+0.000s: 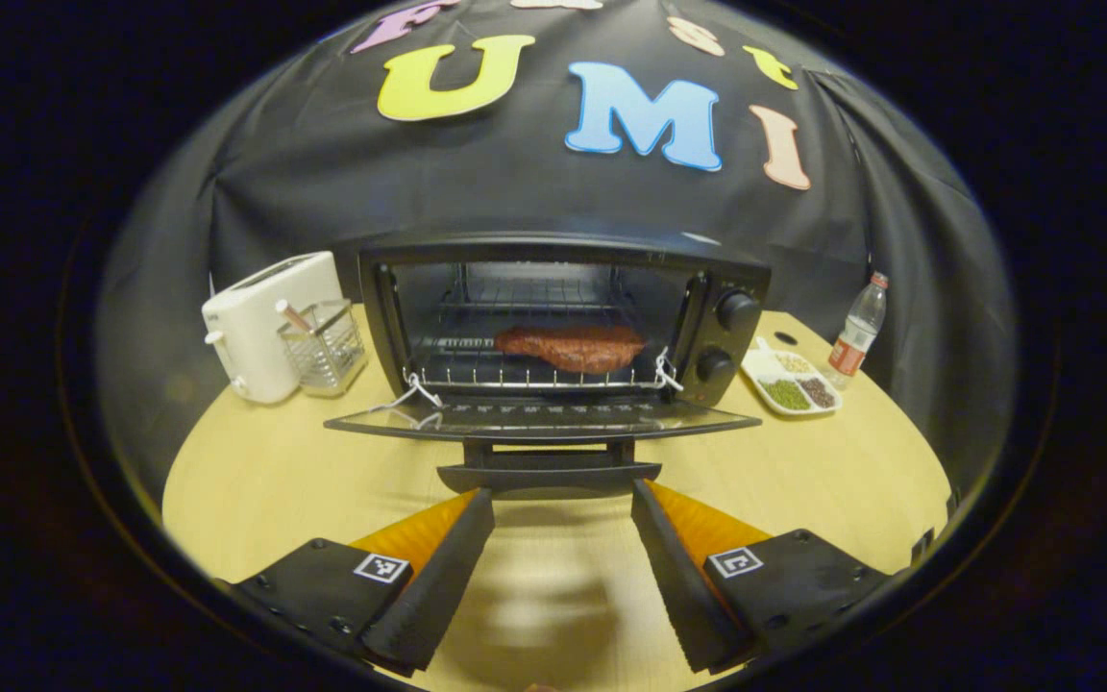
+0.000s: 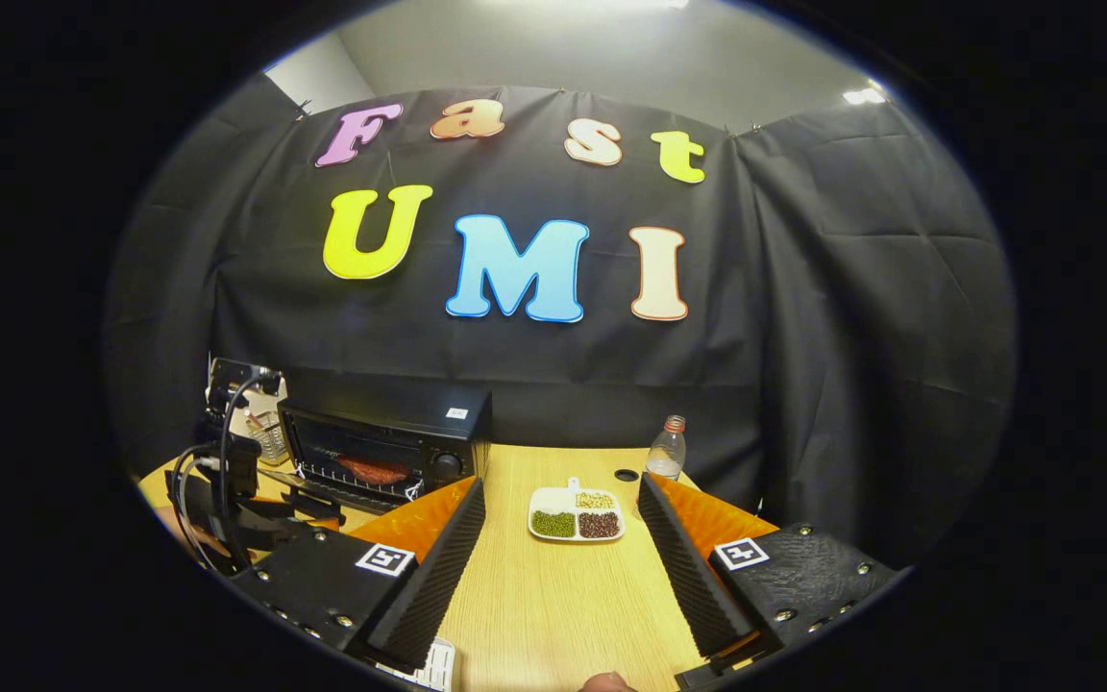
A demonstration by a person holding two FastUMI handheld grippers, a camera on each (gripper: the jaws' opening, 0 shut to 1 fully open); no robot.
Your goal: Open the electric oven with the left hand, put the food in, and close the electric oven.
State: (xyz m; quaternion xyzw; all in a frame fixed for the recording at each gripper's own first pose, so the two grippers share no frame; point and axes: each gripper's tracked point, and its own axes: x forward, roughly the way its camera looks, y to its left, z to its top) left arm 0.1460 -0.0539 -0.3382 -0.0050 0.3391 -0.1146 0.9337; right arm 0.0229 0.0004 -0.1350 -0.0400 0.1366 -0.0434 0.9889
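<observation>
A black electric oven (image 1: 553, 317) stands on the wooden table with its glass door (image 1: 542, 419) folded down flat. A brown piece of food (image 1: 573, 348) lies on the wire rack inside. My left gripper (image 1: 561, 498) is open, its fingertips just short of the door handle (image 1: 548, 475) and on either side of it, touching nothing. In the right gripper view the oven (image 2: 385, 447) sits at the far left with the food (image 2: 373, 470) inside, and the other gripper (image 2: 227, 490) with its cables hangs before it. My right gripper (image 2: 561, 490) is open over the table, holding nothing.
A white toaster (image 1: 265, 322) and a clear holder (image 1: 325, 348) stand left of the oven. Right of it lie a white divided dish of beans (image 1: 792, 383) and a plastic bottle (image 1: 858, 332). The same dish (image 2: 577, 514) and bottle (image 2: 667, 450) show ahead of my right gripper.
</observation>
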